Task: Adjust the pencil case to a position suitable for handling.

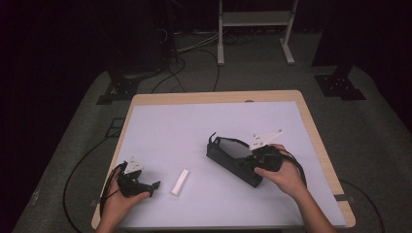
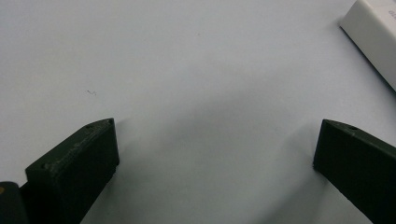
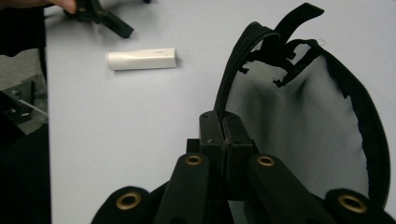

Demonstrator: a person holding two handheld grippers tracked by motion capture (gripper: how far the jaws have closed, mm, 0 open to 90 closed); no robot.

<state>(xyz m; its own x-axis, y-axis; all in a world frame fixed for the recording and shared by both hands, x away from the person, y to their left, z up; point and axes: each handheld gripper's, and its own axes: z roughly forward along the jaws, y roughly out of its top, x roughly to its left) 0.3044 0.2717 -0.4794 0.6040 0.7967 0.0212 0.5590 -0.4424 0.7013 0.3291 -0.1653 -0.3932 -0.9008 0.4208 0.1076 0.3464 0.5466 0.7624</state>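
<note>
White tabletop [image 1: 194, 126], black zipped pouch [image 1: 233, 160] gaping, mesh-lined, right hand-held gripper [image 3: 224, 130] pinching its zipper edge, left hand-held gripper [image 2: 215, 149] open beside white tube [image 1: 179, 182]

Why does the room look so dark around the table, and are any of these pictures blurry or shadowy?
High view: light falls on the table alone, so the floor and room behind go nearly black. Left gripper view: the left gripper casts a soft shadow between its open jaws, and the white tube looks a little washed out. Right gripper view: the right gripper, shut on the black pouch, looks soft up close.
</note>
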